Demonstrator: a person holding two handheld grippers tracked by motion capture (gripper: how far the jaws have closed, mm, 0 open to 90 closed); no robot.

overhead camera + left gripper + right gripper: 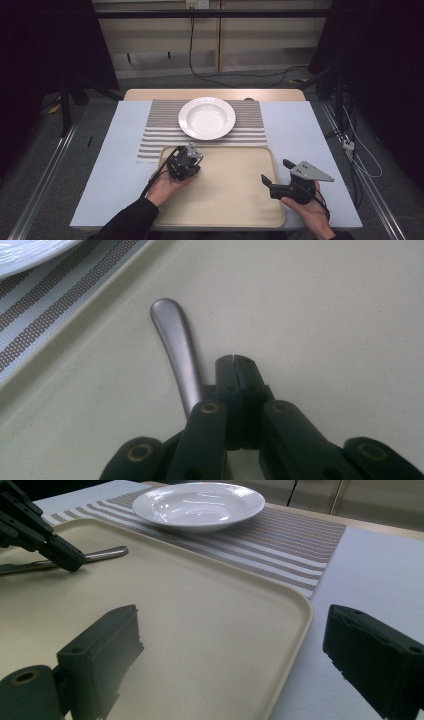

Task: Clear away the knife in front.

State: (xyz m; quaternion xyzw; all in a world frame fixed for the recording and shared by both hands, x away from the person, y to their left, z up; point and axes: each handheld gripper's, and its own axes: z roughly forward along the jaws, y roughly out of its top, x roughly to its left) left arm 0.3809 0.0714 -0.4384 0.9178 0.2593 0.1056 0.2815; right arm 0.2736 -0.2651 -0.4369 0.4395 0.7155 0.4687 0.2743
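At the left of the tray [225, 200], the left gripper [234, 359] has its jaws pressed tight together, tips down on the tray floor, and from what the left gripper view gives, they have clenched on nothing: the metal handle [177, 352] of a piece of cutlery lies just beside them, on their left, not between the pads. That handle runs long and slim away from the gripper, its rounded end pointing toward the tray's far rim, the striped placemat [250, 127] and the white plate [207, 117] beyond. In the right gripper view the same handle [102, 554] pokes out flat from behind the left jaws. I'd judge the grip missed sideways, so the jaws need to reopen and shift across the handle's width. Over at the tray's right edge, the right gripper [225, 650] is spread wide and empty, well apart from the cutlery, so the left hand is clearly the nearer one.
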